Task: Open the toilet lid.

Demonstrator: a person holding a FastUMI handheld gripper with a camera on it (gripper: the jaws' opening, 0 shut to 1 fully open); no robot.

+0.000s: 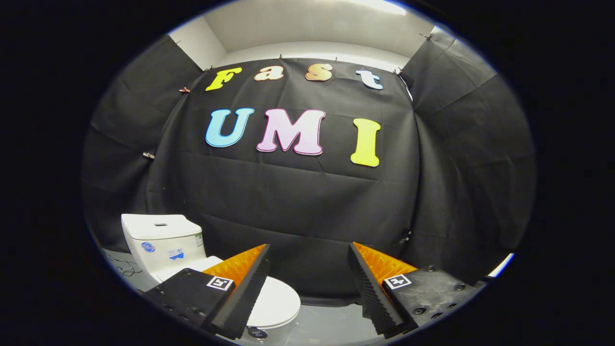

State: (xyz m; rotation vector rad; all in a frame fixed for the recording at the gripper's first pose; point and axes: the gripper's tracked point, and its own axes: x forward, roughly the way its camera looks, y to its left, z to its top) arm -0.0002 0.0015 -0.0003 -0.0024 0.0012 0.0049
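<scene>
Task stage: early; approach only. The toilet lid (276,300) lies flat and closed on the bowl, nothing lifted yet.

Tool state: tool (307,269) spread wide, fingers well apart, nothing between them. No contact with the toilet as far as can be seen.

Lid position: low and to the left of the tool's gap, partly behind the left finger (240,288). Its rounded front end shows just beside that finger's inner edge.

Cistern: toilet tank (163,240) stands upright behind the lid, further left, against the booth wall.

Left to do (judgement): bring the tool down and leftward to the lid's front rim, get a finger under or a pinch on the edge, swing the lid up toward the tank.

Hidden: rear half of the lid and its hinge are covered by the left finger. Lid-to-seat seam too small to make out. The bowl's base is cut off.

Unclear: a small dark round mark (258,332) below the lid's front edge; cannot tell what it is.

Floor: pale floor (326,322) around the toilet; a thin cable (122,269) lies beside the tank.
</scene>
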